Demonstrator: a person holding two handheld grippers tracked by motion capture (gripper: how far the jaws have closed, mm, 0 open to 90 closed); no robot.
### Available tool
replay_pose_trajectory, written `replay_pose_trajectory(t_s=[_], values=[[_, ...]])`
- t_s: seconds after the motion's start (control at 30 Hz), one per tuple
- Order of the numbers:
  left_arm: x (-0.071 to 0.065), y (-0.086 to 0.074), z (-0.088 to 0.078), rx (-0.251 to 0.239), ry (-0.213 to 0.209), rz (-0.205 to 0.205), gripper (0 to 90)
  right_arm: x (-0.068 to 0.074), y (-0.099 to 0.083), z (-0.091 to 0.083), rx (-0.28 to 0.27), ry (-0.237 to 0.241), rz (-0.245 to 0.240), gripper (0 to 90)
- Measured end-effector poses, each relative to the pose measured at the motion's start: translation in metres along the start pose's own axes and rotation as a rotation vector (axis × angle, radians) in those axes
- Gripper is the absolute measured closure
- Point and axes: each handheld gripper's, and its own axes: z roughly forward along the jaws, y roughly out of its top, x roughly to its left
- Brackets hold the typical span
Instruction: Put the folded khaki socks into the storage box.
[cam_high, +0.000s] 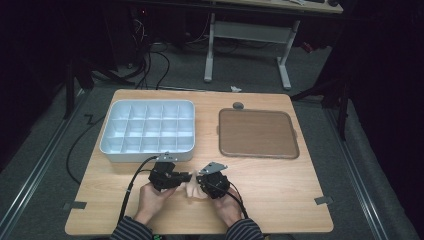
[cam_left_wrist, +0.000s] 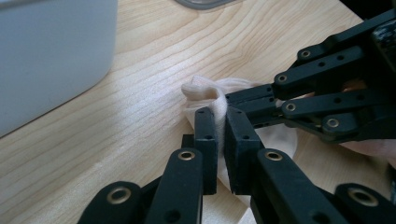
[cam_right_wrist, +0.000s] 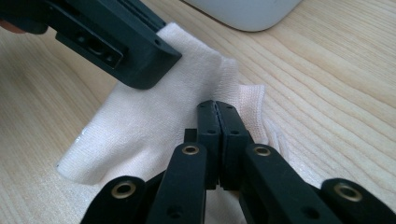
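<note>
Near the table's (cam_high: 280, 190) six o'clock edge, the left gripper (cam_high: 185, 176) and right gripper (cam_high: 199, 183) both pinch a white cloth (cam_high: 192, 189); a white tray (cam_high: 148, 131) sits at eleven o'clock.

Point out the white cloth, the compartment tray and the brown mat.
white cloth (cam_right_wrist: 140, 126), right gripper view, flat middle of the fabric.
compartment tray (cam_high: 148, 153), high view, near wall.
brown mat (cam_high: 257, 133), high view, bare centre.
</note>
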Motion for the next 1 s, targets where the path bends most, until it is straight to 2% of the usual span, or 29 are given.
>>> replay_pose_trajectory(t_s=[0.1,0.27,0.47,0.63,0.73,0.83,0.97,1.0], values=[[-0.001,0.0,-0.001,-0.006,-0.002,0.0,85.0,0.001,0.001,0.001,0.002,0.007,0.002,89.7],[-0.003,0.003,-0.003,-0.018,-0.001,0.024,85.2,0.004,0.005,0.004,0.014,0.014,-0.023,89.8],[-0.004,0.003,-0.006,-0.043,-0.005,0.033,85.4,0.007,0.01,0.01,0.012,0.051,-0.028,89.9],[-0.001,0.001,-0.006,-0.057,-0.007,0.013,85.5,0.009,0.012,0.012,0.014,0.059,-0.035,89.8],[0.001,0.001,-0.006,-0.051,0.021,-0.015,85.7,0.008,0.012,0.011,0.013,0.061,-0.029,89.5],[0.0,0.002,-0.006,-0.039,0.046,-0.012,85.8,0.008,0.013,0.009,0.003,0.053,-0.013,86.2],[0.001,0.002,-0.009,-0.038,0.054,-0.008,85.9,0.008,0.013,0.002,-0.016,0.039,-0.015,83.4],[0.001,0.002,-0.009,-0.035,0.058,-0.01,85.9,0.007,0.012,-0.006,-0.045,0.031,-0.006,82.2]])
